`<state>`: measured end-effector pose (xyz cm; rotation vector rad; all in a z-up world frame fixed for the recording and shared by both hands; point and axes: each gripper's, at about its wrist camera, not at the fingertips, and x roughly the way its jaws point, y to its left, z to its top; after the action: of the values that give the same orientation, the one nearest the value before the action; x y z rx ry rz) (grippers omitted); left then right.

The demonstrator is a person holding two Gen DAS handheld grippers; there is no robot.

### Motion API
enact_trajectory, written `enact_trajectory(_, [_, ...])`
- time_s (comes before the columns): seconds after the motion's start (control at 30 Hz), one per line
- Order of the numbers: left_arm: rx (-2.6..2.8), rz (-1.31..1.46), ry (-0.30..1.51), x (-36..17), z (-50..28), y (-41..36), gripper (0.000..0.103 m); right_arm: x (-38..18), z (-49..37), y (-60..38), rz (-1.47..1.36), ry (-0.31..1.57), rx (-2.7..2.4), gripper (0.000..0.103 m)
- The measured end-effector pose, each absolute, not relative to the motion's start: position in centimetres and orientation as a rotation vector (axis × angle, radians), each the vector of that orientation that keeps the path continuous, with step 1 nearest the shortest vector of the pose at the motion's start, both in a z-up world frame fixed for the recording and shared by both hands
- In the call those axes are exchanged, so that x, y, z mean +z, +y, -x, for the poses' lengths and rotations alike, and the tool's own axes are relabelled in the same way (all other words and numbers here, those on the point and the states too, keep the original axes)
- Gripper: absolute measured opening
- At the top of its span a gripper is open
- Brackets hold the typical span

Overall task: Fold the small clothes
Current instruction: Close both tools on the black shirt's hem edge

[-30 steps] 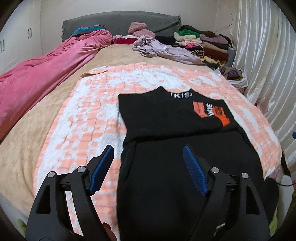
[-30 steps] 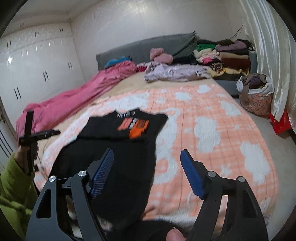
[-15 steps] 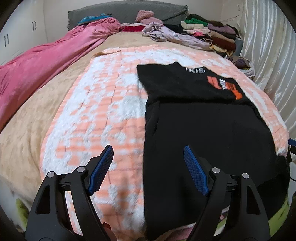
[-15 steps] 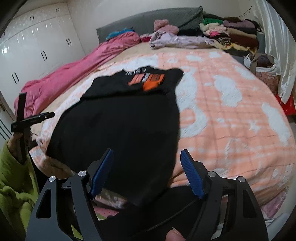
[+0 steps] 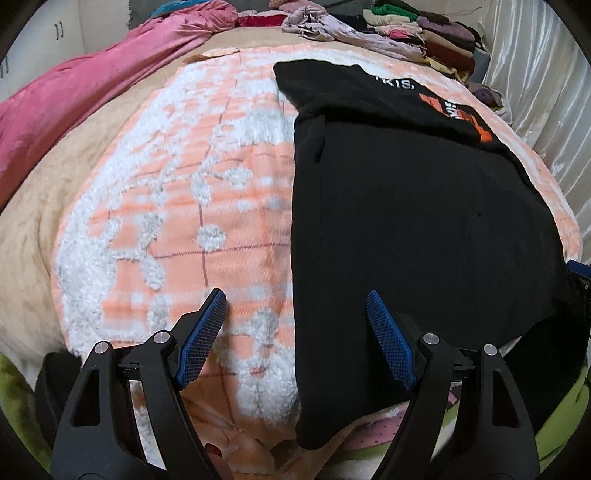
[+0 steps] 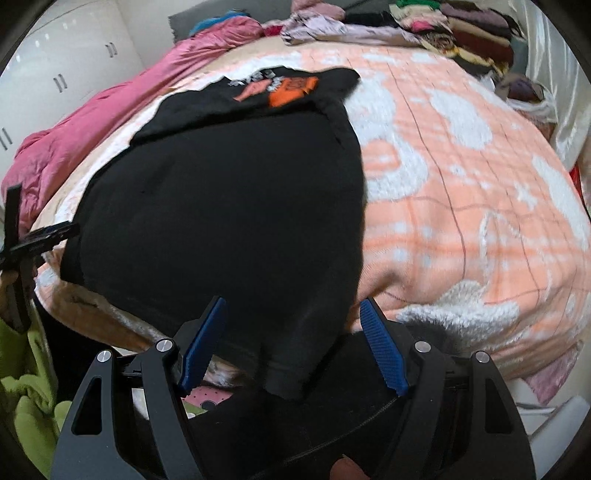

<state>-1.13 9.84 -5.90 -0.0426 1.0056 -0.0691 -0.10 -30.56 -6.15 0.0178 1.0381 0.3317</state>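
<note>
Right wrist only: left hand-held gripper (image 6: 22, 236) beside black garment (image 6: 229, 206).

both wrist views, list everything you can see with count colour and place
black garment with orange print: one, black, flat on the blanket, hem at the near bed edge
fleece blanket: one, orange and white, over the bed
satin quilt: one, pink, along the bed's far left side
folded clothes stack: one pile, mixed colours, far right at the headboard
loose lilac garment: one, beside that stack
wardrobe doors: white, left wall
curtain: white, right
left gripper: open, over the hem's left corner
right gripper: open, over the hem's right corner
sleeve: green
</note>
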Motion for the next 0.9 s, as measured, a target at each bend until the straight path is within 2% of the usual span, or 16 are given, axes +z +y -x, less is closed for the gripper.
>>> enact_trajectory(0.2, [-0.091, 0.045, 1.029, -6.6, 1.3, 9.6, 0.071, -6.9, -0.6, -30.7, -0.035, 1.073, 0.336, 0.070])
enact_trajectory(0.3, [-0.095, 0.052, 1.038, -6.8, 1.4, 9.7, 0.071, -7.3, -1.0, -30.6, -0.036, 1.095, 0.335, 0.056])
enact_trajectory(0.37, [-0.101, 0.055, 1.040, -6.8, 1.6, 9.7, 0.071, -7.3, -0.9, -30.5, -0.024, 1.099, 0.325, 0.038])
enact_trajectory(0.4, [-0.104, 0.056, 1.043, -6.8, 1.7, 9.8, 0.071, -7.2, -0.9, -30.6, -0.029, 1.098, 0.325, 0.032])
enact_trajectory(0.47, [-0.109, 0.058, 1.049, -6.9, 2.0, 9.9, 0.071, -7.0, -0.6, -30.9, -0.036, 1.093, 0.330, 0.010])
enact_trajectory(0.6, [-0.130, 0.082, 1.062, -6.9, 2.7, 10.1, 0.071, -6.5, 0.3, -30.5, -0.038, 1.071, 0.383, 0.009])
enact_trajectory(0.63, [-0.138, 0.090, 1.067, -7.0, 2.8, 10.1, 0.070, -6.7, 0.2, -30.4, -0.032, 1.077, 0.379, 0.011])
enact_trajectory(0.73, [-0.143, 0.089, 1.067, -6.9, 3.0, 9.8, 0.060, -7.0, -0.1, -30.0, -0.032, 1.089, 0.388, 0.015])
enact_trajectory(0.87, [-0.178, 0.134, 1.093, -7.1, 3.2, 9.7, 0.041, -7.4, -0.5, -29.1, -0.001, 1.096, 0.393, 0.021])
enact_trajectory(0.9, [-0.174, 0.128, 1.095, -7.1, 3.3, 9.5, 0.041, -7.4, -0.6, -29.0, -0.001, 1.097, 0.389, 0.021])
